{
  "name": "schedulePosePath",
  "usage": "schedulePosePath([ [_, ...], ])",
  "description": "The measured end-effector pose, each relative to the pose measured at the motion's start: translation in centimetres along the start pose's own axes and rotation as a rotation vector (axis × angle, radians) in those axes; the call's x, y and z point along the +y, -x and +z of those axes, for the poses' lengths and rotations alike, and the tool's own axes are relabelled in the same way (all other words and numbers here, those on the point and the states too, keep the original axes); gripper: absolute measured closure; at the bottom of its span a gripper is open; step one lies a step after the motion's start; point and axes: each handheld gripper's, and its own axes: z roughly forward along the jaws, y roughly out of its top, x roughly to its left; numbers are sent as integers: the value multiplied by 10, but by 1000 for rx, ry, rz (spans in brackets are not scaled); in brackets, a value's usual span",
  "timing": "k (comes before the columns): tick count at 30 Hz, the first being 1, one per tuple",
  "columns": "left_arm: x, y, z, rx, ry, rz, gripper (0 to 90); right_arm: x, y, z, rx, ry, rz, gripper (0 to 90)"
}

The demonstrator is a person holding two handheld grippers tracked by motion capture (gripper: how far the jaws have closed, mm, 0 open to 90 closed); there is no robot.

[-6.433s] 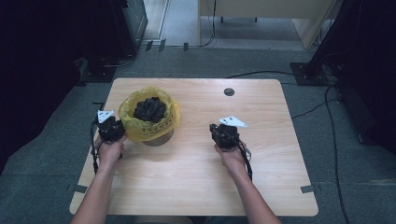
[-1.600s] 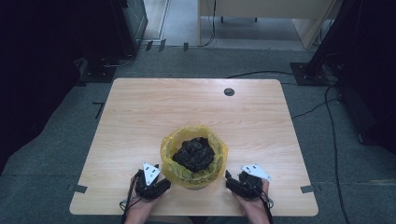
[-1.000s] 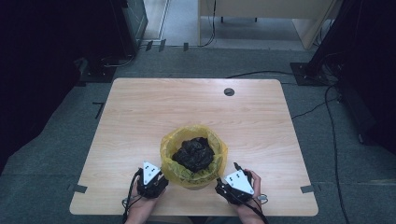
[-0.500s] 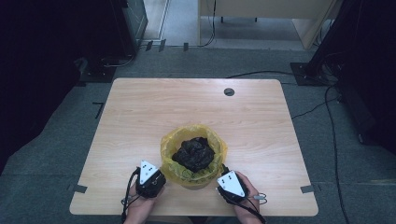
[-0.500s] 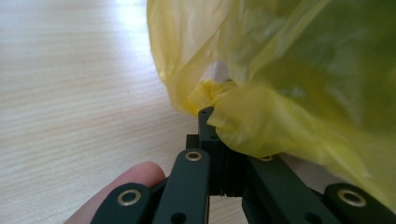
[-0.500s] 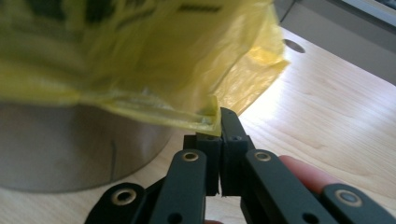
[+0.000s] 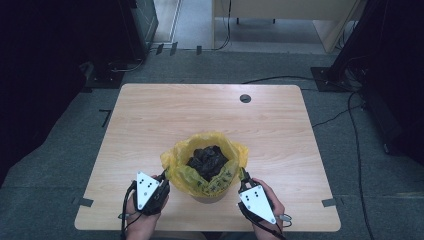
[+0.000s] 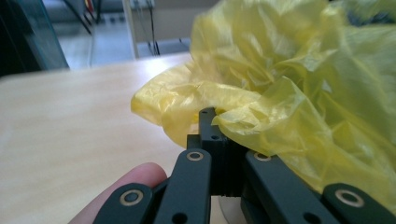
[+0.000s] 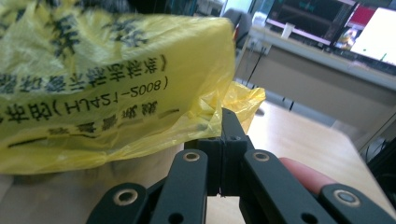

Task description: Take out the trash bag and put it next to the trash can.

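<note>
Both grippers risen since a second ago, left gripper jaws clamped on yellow bag rim, right gripper jaws likewise, above table.

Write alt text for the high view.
Two hand-held tongs, left and right, each pinch a side of a yellow bag lining a bin of dark scraps, near the front edge of a wooden table.
</note>
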Motion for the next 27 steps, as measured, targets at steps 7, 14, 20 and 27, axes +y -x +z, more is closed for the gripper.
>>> schedulePosePath([
  [7,34,11,-2,-63,62,54,900,25,2,2,13,58,4,900],
  [14,59,34,7,-299,68,-16,900,56,-8,6,196,94,123,900],
  [20,61,36,10,-424,75,-72,898,69,-11,11,383,72,276,831],
  [27,57,26,12,-389,58,-74,883,69,-1,2,440,45,332,675],
])
